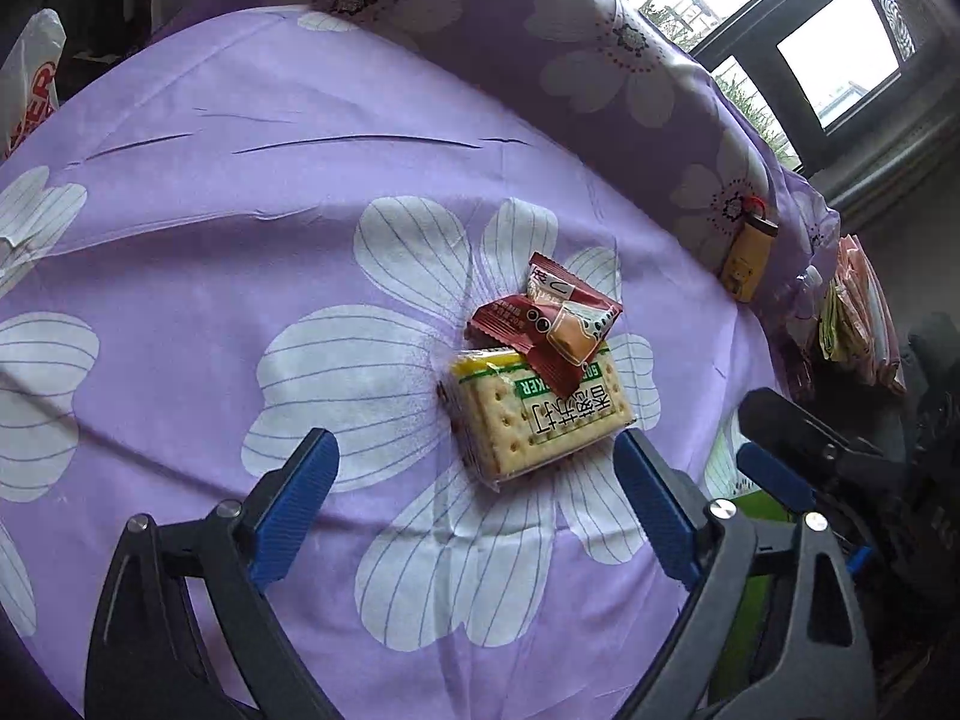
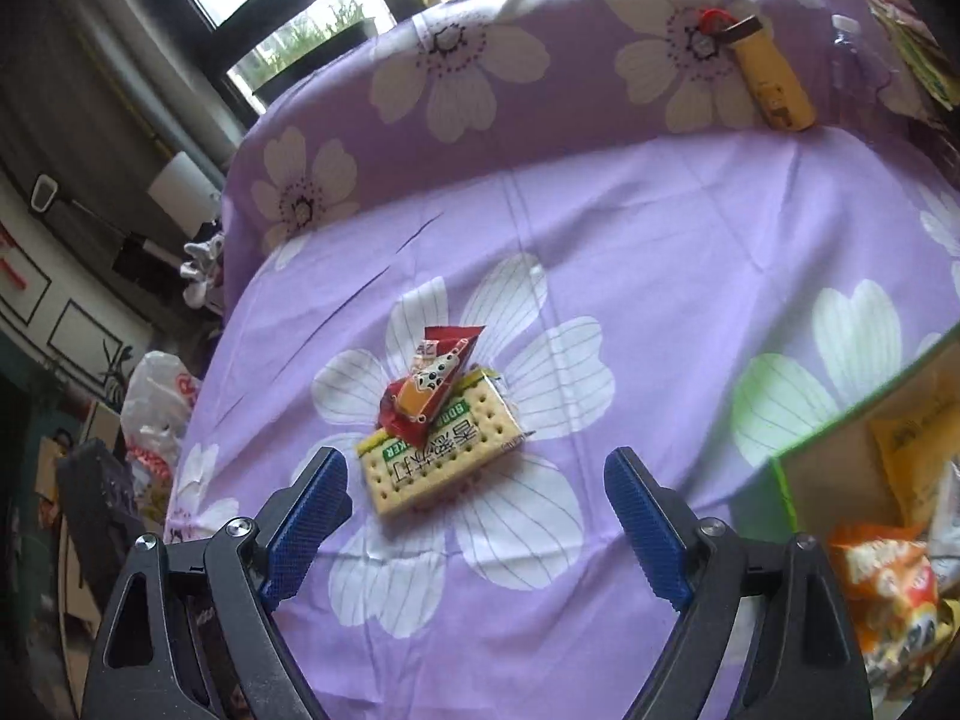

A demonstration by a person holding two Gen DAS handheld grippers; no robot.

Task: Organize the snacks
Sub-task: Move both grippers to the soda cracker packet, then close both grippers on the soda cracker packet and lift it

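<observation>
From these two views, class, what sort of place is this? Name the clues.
Probably a lived-in room at home: a purple flowered cloth covers the surface, windows stand behind it, and snack packets lie loose beside an open box.

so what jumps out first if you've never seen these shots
A small pile of snacks in the middle of the purple flowered cloth: a cracker pack with red wrapped snacks lying on top. Both open grippers, left gripper and right gripper, frame it. A green-edged box holding snack bags sits at the right wrist view's right edge.
</observation>
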